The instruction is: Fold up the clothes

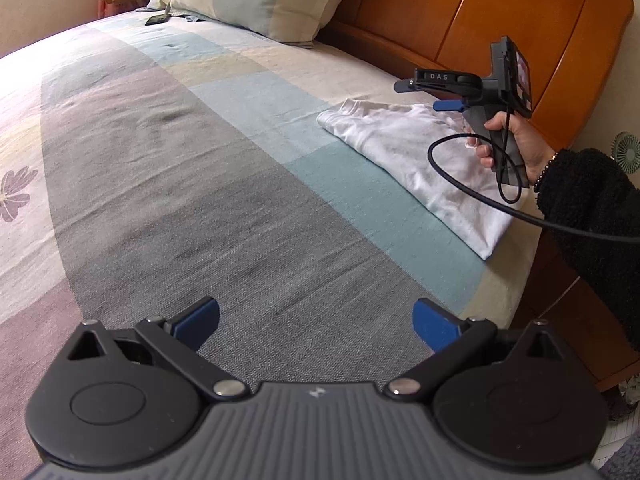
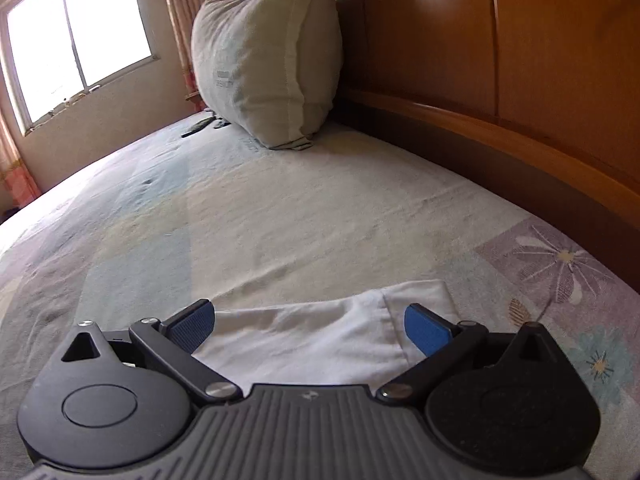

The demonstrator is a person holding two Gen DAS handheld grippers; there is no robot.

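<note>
White folded garment (image 1: 416, 168) flat on patchwork bedspread (image 1: 200, 184) near wooden headboard (image 1: 472, 12). Left gripper (image 1: 316, 326) spread wide, empty. Right gripper (image 2: 310, 326) wide apart above garment, gripping nothing.

My matt black plastic left gripper (image 1: 316, 322) carries ribbed blue rubbery pads (image 1: 199, 322) and shiny metal rivets. The folded white cotton-like cloth (image 1: 412, 152) looks soft and smooth; the woven patchwork bedspread (image 1: 200, 184) looks coarse, the orange wooden headboard (image 1: 500, 12) glossy.
</note>
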